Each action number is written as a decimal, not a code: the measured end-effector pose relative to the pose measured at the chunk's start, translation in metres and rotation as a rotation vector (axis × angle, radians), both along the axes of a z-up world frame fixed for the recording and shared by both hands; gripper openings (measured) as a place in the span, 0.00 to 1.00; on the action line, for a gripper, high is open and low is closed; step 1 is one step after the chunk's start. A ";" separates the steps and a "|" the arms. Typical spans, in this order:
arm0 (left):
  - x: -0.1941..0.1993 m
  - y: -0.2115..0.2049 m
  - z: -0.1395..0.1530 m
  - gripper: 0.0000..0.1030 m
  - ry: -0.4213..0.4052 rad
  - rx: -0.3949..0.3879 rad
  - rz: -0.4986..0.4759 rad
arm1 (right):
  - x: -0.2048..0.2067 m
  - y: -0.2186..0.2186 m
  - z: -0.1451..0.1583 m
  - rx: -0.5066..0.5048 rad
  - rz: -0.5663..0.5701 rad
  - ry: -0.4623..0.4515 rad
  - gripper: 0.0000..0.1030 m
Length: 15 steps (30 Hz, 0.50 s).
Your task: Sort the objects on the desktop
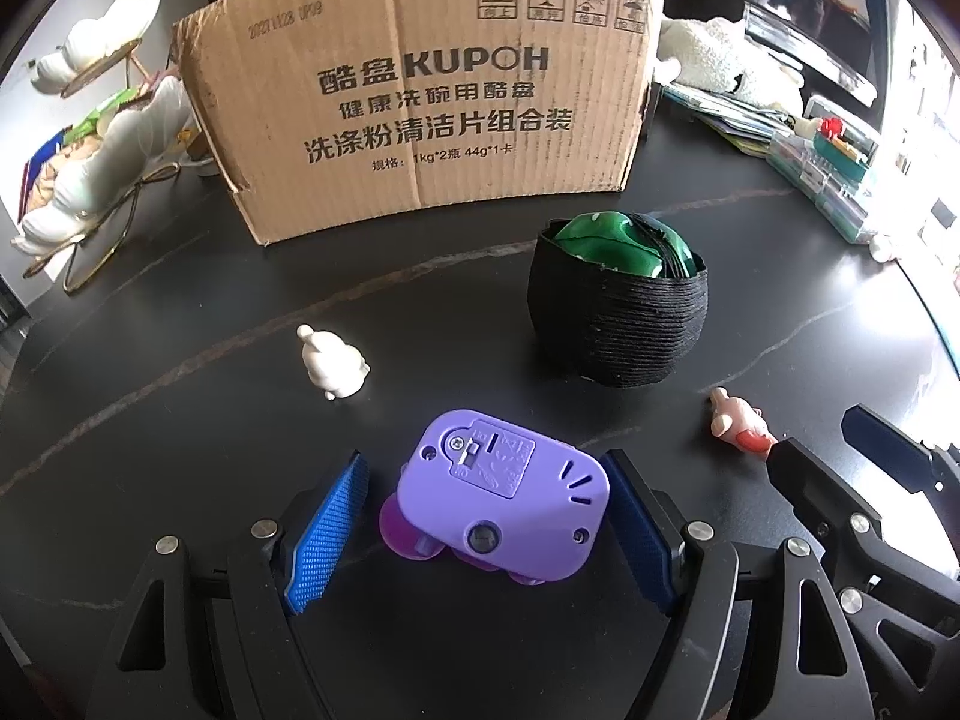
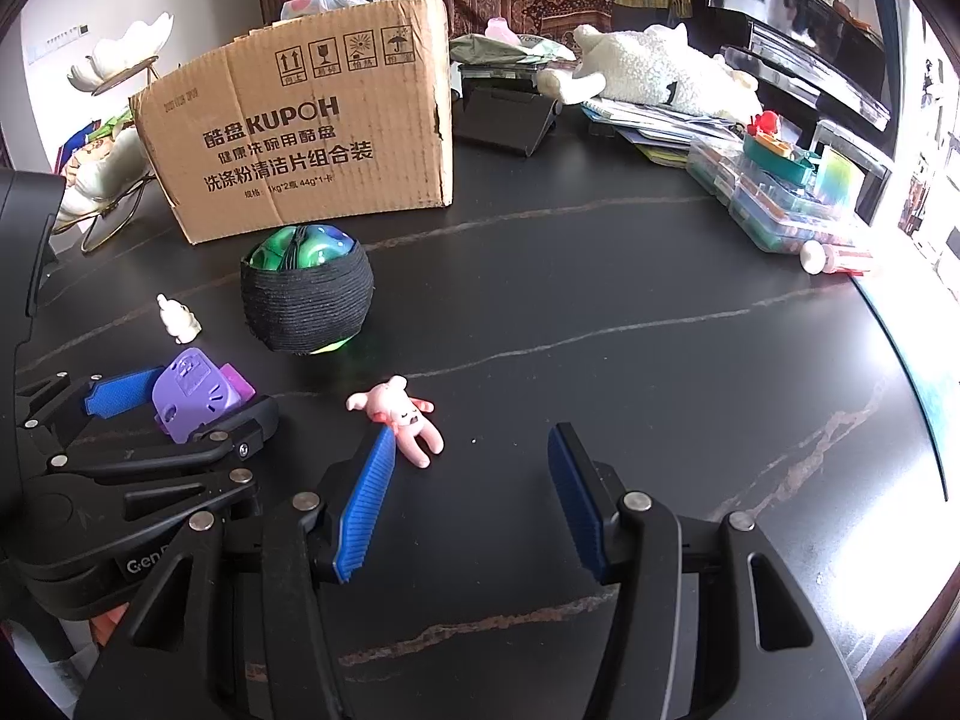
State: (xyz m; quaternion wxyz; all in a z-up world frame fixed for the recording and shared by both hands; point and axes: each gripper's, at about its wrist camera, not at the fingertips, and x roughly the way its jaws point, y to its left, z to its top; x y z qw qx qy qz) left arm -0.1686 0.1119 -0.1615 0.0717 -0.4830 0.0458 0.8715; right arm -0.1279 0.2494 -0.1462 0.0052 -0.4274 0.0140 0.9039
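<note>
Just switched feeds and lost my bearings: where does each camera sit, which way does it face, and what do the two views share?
Left wrist: on the left gripper, angled down at the purple toy between its blue pads; the right gripper's finger shows at right.
Right wrist: on the right gripper, angled down at bare black table; its open jaws stand just right of the pink pig figurine.
Shared: cardboard box, black-wrapped green ball, white figurine.
</note>
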 end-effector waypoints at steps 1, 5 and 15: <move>0.000 0.000 0.000 0.73 -0.003 0.006 0.002 | 0.000 -0.001 0.000 0.002 0.001 0.000 0.50; 0.000 0.000 -0.002 0.73 0.002 0.012 0.001 | 0.000 -0.003 0.000 0.012 0.008 0.000 0.49; 0.001 0.000 -0.003 0.74 0.013 0.012 -0.002 | -0.001 -0.004 -0.001 0.013 0.012 -0.003 0.49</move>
